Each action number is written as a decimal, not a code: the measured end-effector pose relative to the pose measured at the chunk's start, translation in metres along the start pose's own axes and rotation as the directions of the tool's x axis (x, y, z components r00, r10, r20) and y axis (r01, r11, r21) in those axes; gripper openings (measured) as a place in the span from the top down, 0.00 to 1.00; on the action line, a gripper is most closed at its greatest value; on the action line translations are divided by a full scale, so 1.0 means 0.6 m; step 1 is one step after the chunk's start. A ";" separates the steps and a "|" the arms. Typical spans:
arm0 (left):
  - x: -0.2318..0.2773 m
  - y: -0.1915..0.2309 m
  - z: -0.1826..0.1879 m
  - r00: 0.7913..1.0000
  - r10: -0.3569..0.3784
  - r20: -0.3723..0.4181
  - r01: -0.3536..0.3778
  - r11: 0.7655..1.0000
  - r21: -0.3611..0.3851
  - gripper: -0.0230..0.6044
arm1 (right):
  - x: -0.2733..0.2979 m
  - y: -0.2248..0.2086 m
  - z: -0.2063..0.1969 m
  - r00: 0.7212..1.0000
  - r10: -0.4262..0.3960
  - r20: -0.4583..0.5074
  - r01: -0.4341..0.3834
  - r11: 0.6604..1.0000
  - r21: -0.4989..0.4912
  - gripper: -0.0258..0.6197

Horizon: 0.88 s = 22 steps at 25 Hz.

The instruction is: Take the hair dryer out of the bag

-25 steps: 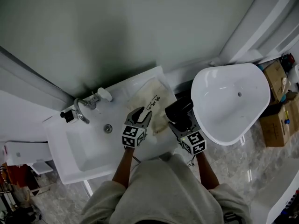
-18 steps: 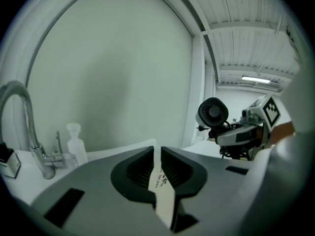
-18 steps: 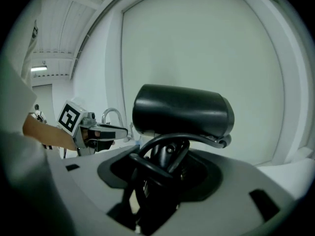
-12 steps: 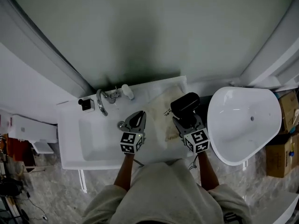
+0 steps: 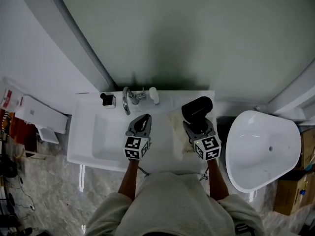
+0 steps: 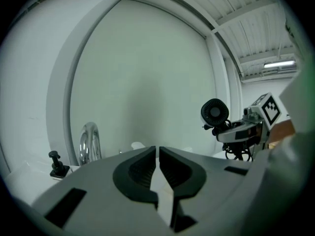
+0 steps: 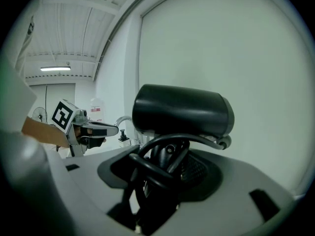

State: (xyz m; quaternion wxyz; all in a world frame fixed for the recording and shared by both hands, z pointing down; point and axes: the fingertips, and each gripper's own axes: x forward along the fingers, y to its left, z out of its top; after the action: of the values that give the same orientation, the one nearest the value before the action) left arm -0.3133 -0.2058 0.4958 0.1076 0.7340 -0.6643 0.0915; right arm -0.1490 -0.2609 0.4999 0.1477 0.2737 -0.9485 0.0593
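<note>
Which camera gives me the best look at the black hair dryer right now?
The right gripper view: the black hair dryer fills the frame, its handle and looped cord between the jaws of the right gripper. The head view shows it small from above; the left gripper view shows it small and distant, rear grille facing.

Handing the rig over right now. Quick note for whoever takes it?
Left gripper: jaws shut, empty, above the washbasin counter.
Right gripper: jaws shut on the hair dryer at its handle and looped cord, held up clear of the bag.
The bag lies on the counter right of the sink, under the right gripper.
Done: the hair dryer is out of the bag.
Left to do: probably only setting it down.
</note>
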 end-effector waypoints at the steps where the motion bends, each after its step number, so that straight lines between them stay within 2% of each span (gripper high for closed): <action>1: -0.005 0.005 0.000 1.000 0.011 0.002 -0.011 1.000 -0.003 0.92 | 0.003 0.003 0.003 1.000 0.004 0.003 -0.004 1.000 0.000 0.58; 6: -0.017 0.017 -0.002 0.999 0.031 0.008 -0.030 0.999 -0.014 0.93 | 0.010 0.014 0.007 1.000 0.009 0.004 -0.009 1.000 -0.008 0.58; 22: 0.003 -0.010 0.001 1.000 -0.022 0.008 0.022 1.000 -0.005 0.93 | -0.005 -0.002 0.007 0.999 -0.040 0.007 0.040 0.999 -0.013 0.58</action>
State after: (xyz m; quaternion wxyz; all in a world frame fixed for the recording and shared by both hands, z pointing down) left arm -0.3070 -0.2071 0.4957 0.1077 0.7415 -0.6567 0.0857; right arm -0.1471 -0.2611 0.4952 0.1474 0.2917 -0.9438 0.0492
